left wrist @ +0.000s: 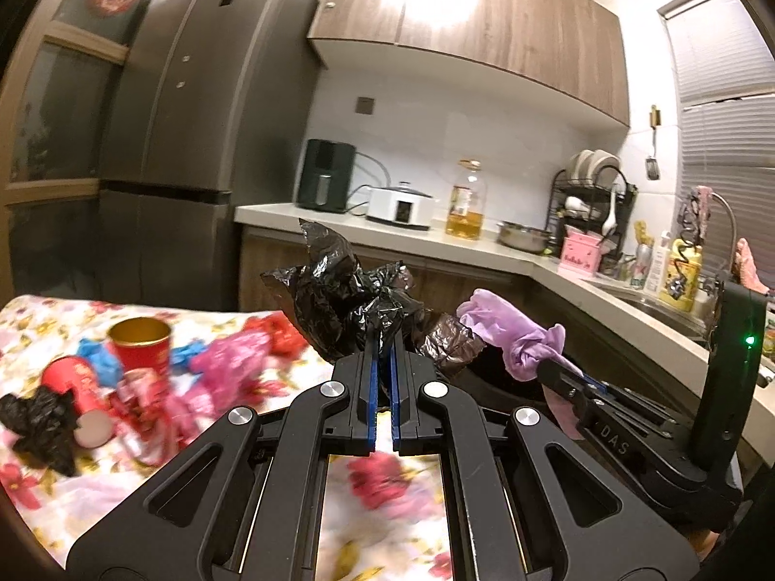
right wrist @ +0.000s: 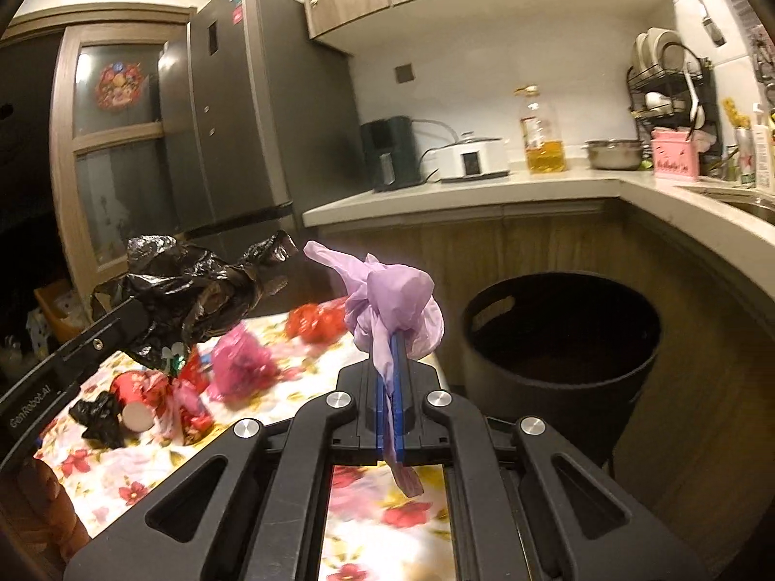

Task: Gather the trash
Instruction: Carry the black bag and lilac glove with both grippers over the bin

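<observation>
Left wrist view: the left gripper (left wrist: pixel 383 339) is clamped on a crumpled black bag (left wrist: pixel 348 290), which stands up from the blue pads (left wrist: pixel 372 377) with its peak leaning away and to the left. To its right, close by and angled inward, the right gripper (left wrist: pixel 547 363) pinches a lilac bag (left wrist: pixel 508 334); "DAS" is printed on that gripper's side. Below and to the left of the left gripper the flowered tablecloth (left wrist: pixel 43 319) holds the rest of the litter: an upright red cup (left wrist: pixel 140 344), a second red cup (left wrist: pixel 82 397) on its side, blue, pink and red wrappers, and another black scrap (left wrist: pixel 38 426). The bin hardly shows here, hidden behind the two bags.

Right wrist view: the right gripper (right wrist: pixel 387 339) has its jaws together on the lilac bag (right wrist: pixel 392 305), a tail of which hangs out below the pads. The black bin (right wrist: pixel 562 334) stands ahead and to the right of it, lower than the fingertips, mouth open upward and just past the table edge. The left gripper (right wrist: pixel 140 319) reaches in from the left with the black bag (right wrist: pixel 189 290), and its side reads "GenRobot.AI". By this view the right hand is the nearer to the bin; its next move looks like a short carry forward and right, over the rim, while the left must cross further.
</observation>
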Motion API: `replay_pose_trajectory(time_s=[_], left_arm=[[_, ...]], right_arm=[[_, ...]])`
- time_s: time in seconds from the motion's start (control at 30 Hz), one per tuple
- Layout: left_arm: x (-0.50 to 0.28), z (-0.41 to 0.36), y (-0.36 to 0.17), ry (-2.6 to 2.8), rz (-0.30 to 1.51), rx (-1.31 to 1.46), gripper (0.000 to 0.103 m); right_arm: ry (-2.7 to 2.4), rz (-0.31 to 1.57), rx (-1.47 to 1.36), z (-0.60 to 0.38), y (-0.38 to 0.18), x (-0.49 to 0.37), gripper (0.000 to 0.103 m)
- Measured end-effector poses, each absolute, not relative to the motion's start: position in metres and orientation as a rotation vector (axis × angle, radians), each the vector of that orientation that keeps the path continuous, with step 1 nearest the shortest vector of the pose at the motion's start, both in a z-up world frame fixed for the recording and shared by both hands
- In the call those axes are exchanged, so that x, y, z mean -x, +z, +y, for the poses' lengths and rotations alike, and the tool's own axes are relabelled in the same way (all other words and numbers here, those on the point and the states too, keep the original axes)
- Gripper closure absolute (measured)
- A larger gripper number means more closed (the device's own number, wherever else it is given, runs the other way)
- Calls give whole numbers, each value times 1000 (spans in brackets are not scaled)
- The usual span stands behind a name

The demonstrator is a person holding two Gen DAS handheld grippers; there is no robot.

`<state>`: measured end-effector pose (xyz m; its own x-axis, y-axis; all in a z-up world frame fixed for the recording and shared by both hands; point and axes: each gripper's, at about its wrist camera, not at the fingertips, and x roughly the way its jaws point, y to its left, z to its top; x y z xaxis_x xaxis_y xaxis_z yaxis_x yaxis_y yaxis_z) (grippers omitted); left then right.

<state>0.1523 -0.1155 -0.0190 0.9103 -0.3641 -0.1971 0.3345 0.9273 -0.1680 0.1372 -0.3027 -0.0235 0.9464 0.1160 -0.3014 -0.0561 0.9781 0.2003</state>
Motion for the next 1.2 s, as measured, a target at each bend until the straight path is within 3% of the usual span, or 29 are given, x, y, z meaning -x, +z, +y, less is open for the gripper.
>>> replay_pose_trajectory(time_s=[0.63, 1.2], left_arm=[[-201, -219, -8, -539, 199, 92, 100], [-239, -261, -19, -606, 229, 95, 100]], right_arm=[[-73, 230, -216, -376, 0, -153, 99], [-107, 219, -227, -404, 0, -177, 99]])
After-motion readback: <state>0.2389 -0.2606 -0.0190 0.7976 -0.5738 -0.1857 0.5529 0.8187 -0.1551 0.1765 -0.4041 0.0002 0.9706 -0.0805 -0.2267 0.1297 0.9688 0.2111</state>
